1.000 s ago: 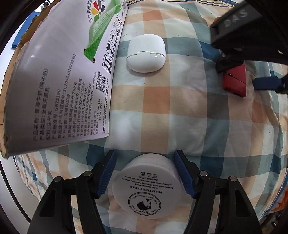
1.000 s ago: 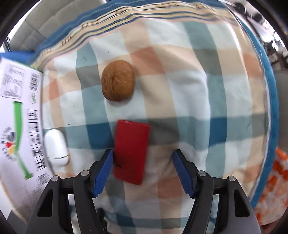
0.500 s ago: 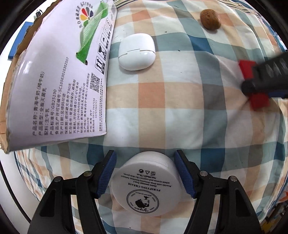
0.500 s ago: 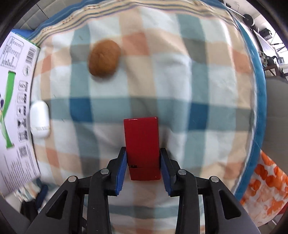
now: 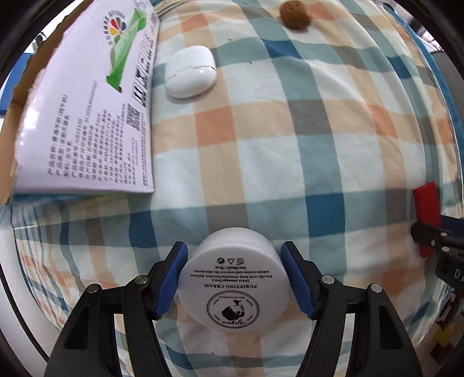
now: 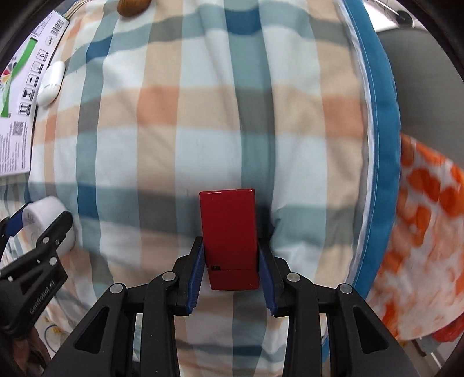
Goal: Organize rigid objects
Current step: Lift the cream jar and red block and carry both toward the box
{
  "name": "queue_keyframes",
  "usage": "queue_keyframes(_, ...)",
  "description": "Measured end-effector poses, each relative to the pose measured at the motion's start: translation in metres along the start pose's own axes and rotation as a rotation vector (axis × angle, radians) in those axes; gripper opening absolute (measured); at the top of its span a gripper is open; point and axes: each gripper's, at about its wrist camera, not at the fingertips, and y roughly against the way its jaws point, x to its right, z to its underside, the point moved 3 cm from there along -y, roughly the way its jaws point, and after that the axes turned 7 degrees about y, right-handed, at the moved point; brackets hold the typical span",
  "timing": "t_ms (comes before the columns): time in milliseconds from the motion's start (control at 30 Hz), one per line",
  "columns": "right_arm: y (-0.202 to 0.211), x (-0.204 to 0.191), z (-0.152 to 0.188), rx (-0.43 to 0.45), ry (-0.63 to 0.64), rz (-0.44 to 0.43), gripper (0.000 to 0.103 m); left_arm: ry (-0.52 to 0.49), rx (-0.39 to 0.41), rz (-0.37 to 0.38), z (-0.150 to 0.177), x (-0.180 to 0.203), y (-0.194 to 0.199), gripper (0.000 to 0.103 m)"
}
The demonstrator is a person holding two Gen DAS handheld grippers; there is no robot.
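My left gripper (image 5: 233,261) is shut on a white round cream jar (image 5: 233,285), its printed base facing the camera, just above the checked cloth. The jar also shows in the right wrist view (image 6: 47,223). My right gripper (image 6: 230,252) is shut on a red flat box (image 6: 229,232) and holds it over the cloth; the box also shows at the right edge of the left wrist view (image 5: 427,214). A white earbud case (image 5: 190,71) lies beside a cardboard carton (image 5: 87,110). A brown walnut (image 5: 295,14) lies at the far end.
The checked cloth (image 5: 290,145) covers a soft cushion with a blue border (image 6: 380,116). An orange and white fabric (image 6: 426,232) lies off its right side. The carton lies along the left edge of the cloth.
My right gripper closed on the red box, lifted it and drew back toward the near right side. My left gripper keeps hold of the jar and has shifted slightly.
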Motion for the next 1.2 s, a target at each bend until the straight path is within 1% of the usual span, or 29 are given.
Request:
queue_keyframes(100,0.002,0.015,0.003,0.015,-0.052,-0.044,0.039,-0.008,-0.022,0.008,0.003,0.002,-0.006,0.066)
queue_keyframes(133,0.003,0.024,0.002,0.017,-0.077,-0.062,0.04,-0.001,-0.033,0.017,0.003,0.002,-0.008,0.066)
queue_keyframes(233,0.004,0.028,0.0,0.01,-0.113,-0.093,0.043,0.009,-0.092,0.069,0.002,0.006,-0.019,0.071)
queue_keyframes(300,0.005,0.032,-0.004,0.009,-0.122,-0.102,0.047,0.018,-0.122,0.102,0.002,0.004,-0.024,0.071)
queue_keyframes(367,0.005,0.033,-0.007,0.009,-0.122,-0.092,0.048,0.029,-0.133,0.129,0.002,0.001,-0.027,0.071)
queue_keyframes(433,0.002,0.033,-0.01,0.01,-0.12,-0.08,0.049,0.027,-0.135,0.133,0.003,0.002,-0.027,0.071)
queue_keyframes(467,0.0,0.016,-0.018,0.01,-0.117,-0.072,0.049,0.024,-0.138,0.132,0.003,0.0,-0.028,0.071)
queue_keyframes(500,0.0,0.012,-0.019,0.01,-0.113,-0.062,0.049,0.013,-0.146,0.131,0.002,0.0,-0.027,0.071)
queue_keyframes(533,-0.01,0.005,-0.014,0.01,-0.115,-0.06,0.049,0.0,-0.156,0.127,0.0,-0.001,-0.022,0.071)
queue_keyframes(567,-0.011,-0.002,-0.019,0.01,-0.116,-0.059,0.049,-0.002,-0.16,0.125,0.001,0.001,-0.023,0.071)
queue_keyframes(633,-0.013,-0.009,-0.02,0.011,-0.121,-0.068,0.049,0.005,-0.179,0.131,0.011,0.003,-0.025,0.071)
queue_keyframes(700,-0.011,-0.005,-0.018,0.013,-0.122,-0.073,0.049,0.003,-0.188,0.129,0.013,0.003,-0.027,0.071)
queue_keyframes(733,-0.006,0.003,-0.017,0.013,-0.121,-0.073,0.049,-0.009,-0.193,0.103,0.017,-0.001,-0.033,0.071)
queue_keyframes(767,-0.006,0.006,-0.017,0.013,-0.119,-0.071,0.049,-0.016,-0.196,0.093,0.02,0.0,-0.037,0.07)
queue_keyframes(800,-0.004,0.011,-0.011,0.012,-0.109,-0.062,0.049,-0.017,-0.195,0.099,0.023,0.001,-0.038,0.066)
queue_keyframes(833,-0.008,0.018,-0.007,0.013,-0.095,-0.048,0.048,-0.017,-0.189,0.1,0.027,0.003,-0.039,0.066)
queue_keyframes(867,-0.009,0.017,-0.005,0.014,-0.086,-0.027,0.045,-0.022,-0.185,0.095,0.029,0.004,-0.039,0.065)
queue_keyframes(900,-0.009,0.015,-0.003,0.016,-0.077,-0.015,0.037,-0.029,-0.175,0.09,0.031,0.006,-0.038,0.065)
queue_keyframes(1000,-0.006,0.01,0.002,0.026,-0.059,-0.003,0.037,-0.031,-0.14,0.084,0.04,0.021,-0.032,0.065)
queue_keyframes(1067,-0.005,0.008,0.007,0.024,-0.058,-0.02,0.037,-0.026,-0.118,0.097,0.053,0.029,-0.017,0.065)
queue_keyframes(1200,0.005,0.003,0.027,0.04,-0.072,-0.09,0.036,-0.045,-0.076,0.117,0.071,0.037,-0.001,0.065)
